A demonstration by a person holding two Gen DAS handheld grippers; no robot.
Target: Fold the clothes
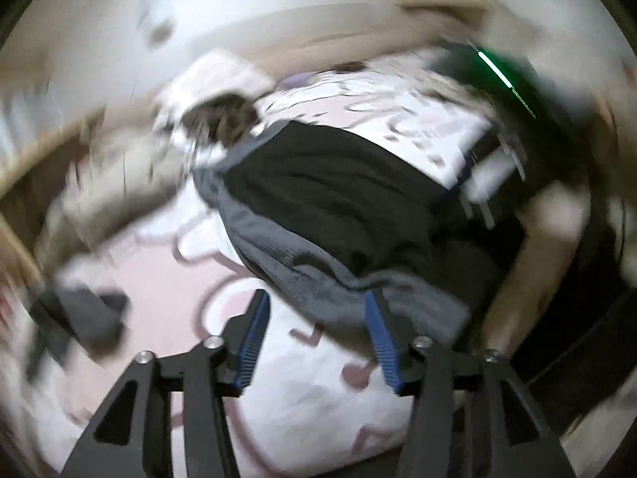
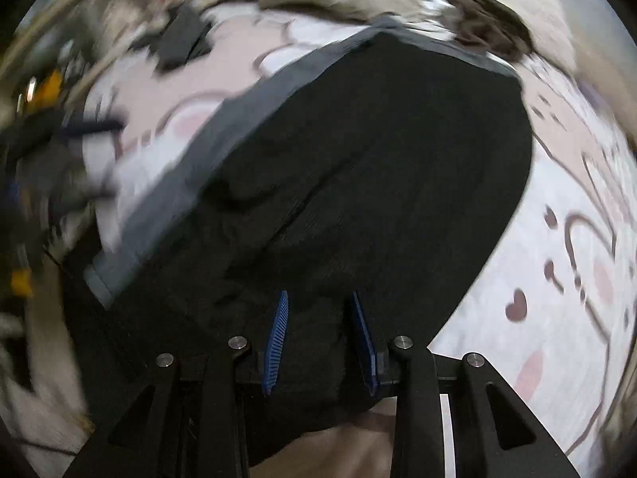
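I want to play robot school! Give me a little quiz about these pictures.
1. True or false: the right gripper is pinching the black garment.
2. What colour is the garment's trim? A) red B) grey C) yellow
3. Fill in the word: the left gripper is ____, with nothing held in it.

Key: 1 true; 2 B; 3 open.
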